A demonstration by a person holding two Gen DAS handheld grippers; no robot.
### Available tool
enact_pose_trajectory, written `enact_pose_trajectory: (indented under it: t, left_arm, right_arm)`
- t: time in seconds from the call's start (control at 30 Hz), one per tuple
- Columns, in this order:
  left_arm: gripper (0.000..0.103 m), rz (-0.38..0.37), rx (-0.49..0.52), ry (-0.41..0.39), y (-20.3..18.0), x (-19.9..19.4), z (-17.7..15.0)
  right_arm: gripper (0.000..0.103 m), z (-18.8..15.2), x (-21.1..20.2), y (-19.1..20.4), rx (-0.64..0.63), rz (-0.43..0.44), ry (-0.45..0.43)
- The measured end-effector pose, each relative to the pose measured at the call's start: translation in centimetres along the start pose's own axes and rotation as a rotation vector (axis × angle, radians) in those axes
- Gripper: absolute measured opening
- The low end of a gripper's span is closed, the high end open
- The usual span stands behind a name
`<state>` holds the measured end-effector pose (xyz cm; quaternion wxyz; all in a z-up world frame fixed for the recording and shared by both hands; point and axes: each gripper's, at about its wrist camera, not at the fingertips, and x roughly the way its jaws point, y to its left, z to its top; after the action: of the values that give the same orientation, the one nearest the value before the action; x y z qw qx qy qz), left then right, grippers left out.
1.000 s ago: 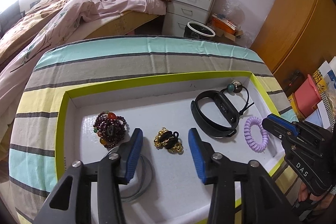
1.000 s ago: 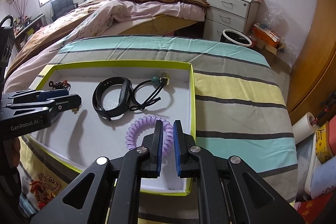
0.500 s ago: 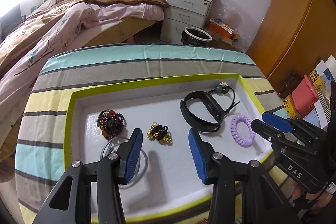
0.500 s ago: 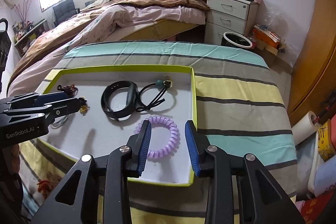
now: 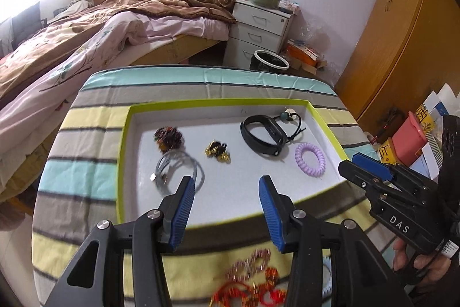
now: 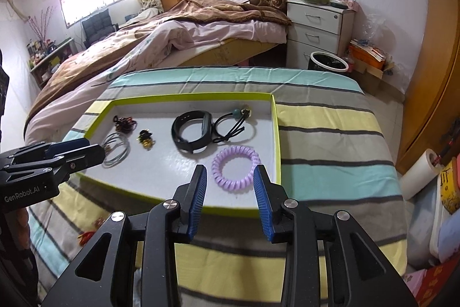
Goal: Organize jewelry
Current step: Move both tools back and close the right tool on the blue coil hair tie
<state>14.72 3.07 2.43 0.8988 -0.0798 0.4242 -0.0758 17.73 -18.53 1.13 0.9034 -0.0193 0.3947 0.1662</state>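
Observation:
A white tray with a lime rim [image 5: 126, 151] [image 6: 276, 140] lies on a striped cloth. In it are a dark bead bracelet [image 5: 168, 136] [image 6: 125, 124], a silver wire bangle [image 5: 179, 167] [image 6: 116, 150], a gold and black piece [image 5: 217, 151] [image 6: 146, 137], a black band [image 5: 263, 137] [image 6: 191, 134], a black cord with a bead [image 5: 290, 121] [image 6: 234, 125] and a purple coil ring [image 5: 310, 159] [image 6: 235, 168]. My left gripper [image 5: 226, 199] is open and empty above the tray's near edge. My right gripper [image 6: 230, 186] is open and empty, just short of the purple ring.
Red and pink tasselled jewelry [image 5: 250, 284] [image 6: 86, 235] lies on the cloth in front of the tray. A bed [image 6: 172, 28], a white drawer chest [image 6: 316, 28], a bin [image 6: 327, 62] and a wooden wardrobe [image 6: 431, 62] stand beyond the table.
My right gripper has opened, let go of the purple coil ring in the tray and pulled back. My left gripper has also drawn back and up from the tray.

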Motion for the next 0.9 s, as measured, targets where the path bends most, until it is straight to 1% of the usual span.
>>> enact_pose_trajectory:
  t: [0.37,0.43,0.57,0.67,0.8,0.9]
  left_arm:
    - [0.047,-0.016,-0.042,-0.007,1.2,-3.3,-4.2]
    - [0.047,-0.020,-0.052,-0.007,1.4,-3.8,-5.1]
    - [0.047,-0.025,-0.077,-0.004,2.0,-4.5,-6.6]
    - [0.047,-0.028,-0.096,-0.004,2.5,-5.1,-7.6]
    - [0.047,-0.032,-0.121,-0.005,3.1,-5.5,-8.6]
    - [0.047,-0.049,-0.129,-0.006,3.3,-5.7,-9.2]
  right_arm:
    - [0.035,-2.5,-2.5,0.4,0.002,0.014,0.000]
    - [0.035,-3.1,-3.0,0.5,0.004,0.028,0.000]
    - [0.035,-4.3,-3.2,0.8,0.009,0.064,0.023]
    - [0.035,-5.2,-3.0,1.2,-0.011,0.061,0.045]
    - [0.035,-6.1,-2.7,1.5,-0.014,0.075,0.075]
    - [0.035,-6.8,-2.6,1.9,-0.027,0.097,0.094]
